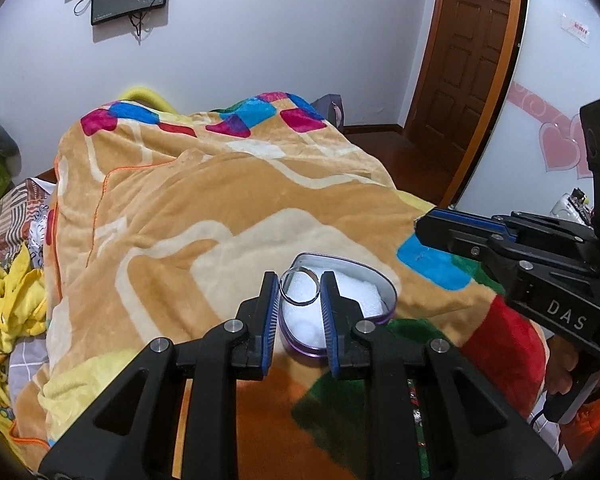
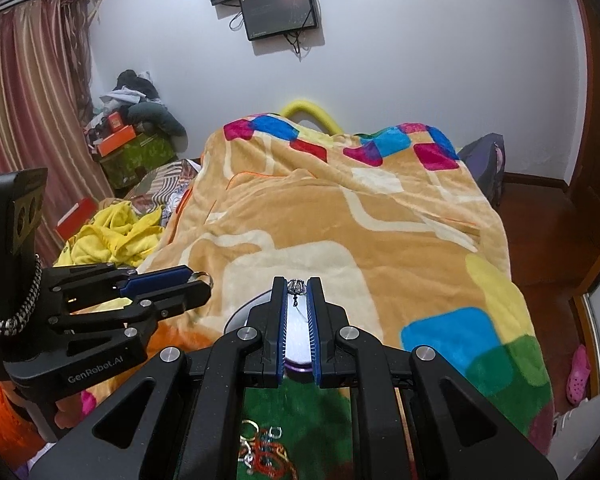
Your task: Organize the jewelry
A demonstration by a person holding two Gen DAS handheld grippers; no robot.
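In the left wrist view my left gripper (image 1: 300, 286) is shut on a silver bangle (image 1: 299, 287) and holds it over an open heart-shaped purple tin (image 1: 384, 314) lined with white foam, which rests on the blanket. My right gripper (image 1: 422, 226) enters from the right, beyond the tin. In the right wrist view my right gripper (image 2: 297, 286) is shut on a small silver ornate piece (image 2: 296, 287) above a purple-rimmed silvery tin part (image 2: 298, 340). The left gripper (image 2: 200, 280) shows at the left with the bangle at its tips. Several loose jewelry pieces (image 2: 262, 452) lie below.
An orange patterned blanket (image 1: 204, 208) covers the bed. Yellow clothes (image 2: 108, 236) lie at the left. A wooden door (image 1: 472, 52) and wooden floor are at the right. Screens (image 2: 276, 4) hang on the far wall. Boxes and clothes (image 2: 132, 128) are piled by the curtain.
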